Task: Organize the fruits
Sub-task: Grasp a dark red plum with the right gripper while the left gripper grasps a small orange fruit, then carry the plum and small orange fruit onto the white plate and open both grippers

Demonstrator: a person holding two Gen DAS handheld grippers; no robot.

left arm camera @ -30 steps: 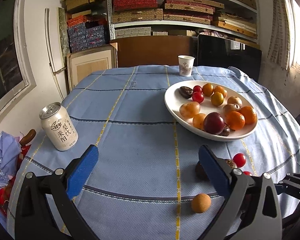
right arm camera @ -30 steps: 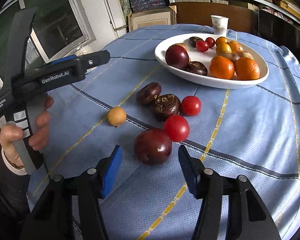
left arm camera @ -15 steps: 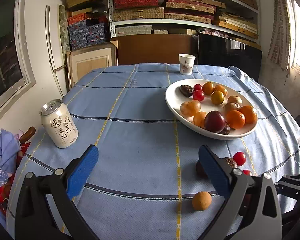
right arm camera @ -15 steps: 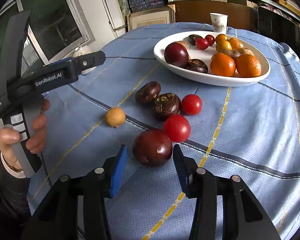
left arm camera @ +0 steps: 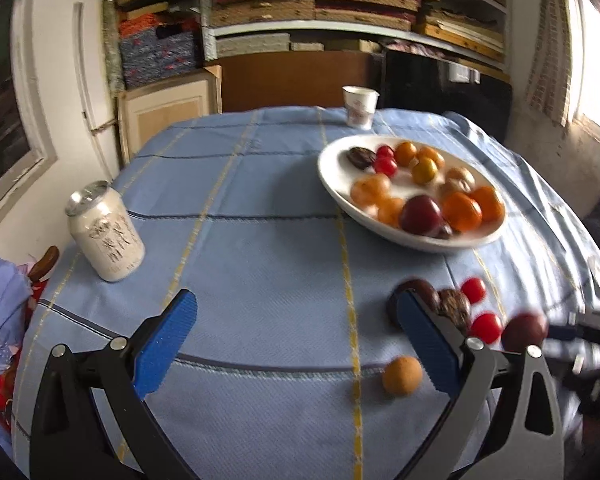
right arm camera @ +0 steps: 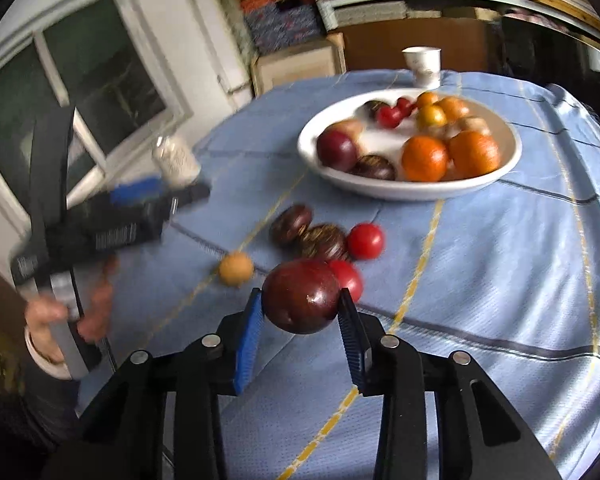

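Observation:
My right gripper has its blue pads pressed on both sides of a dark red plum, its jaws still closing, and the plum hangs just above the cloth. Behind it on the cloth lie two red tomatoes, two dark wrinkled fruits and a small tan fruit. The white plate farther back holds oranges, another plum and several small fruits. My left gripper stands open over bare cloth with nothing between its fingers. The held plum shows blurred at the right of the left wrist view.
A white drink can stands at the table's left edge and a paper cup at the far edge. A hand holds the left tool on the left. Shelves with boxes rise behind the table. Blue checked cloth covers the table.
The right jaws have narrowed from wide around the plum to pressing on it, and the plum has come up off the cloth. The left gripper has barely shifted and stays open.

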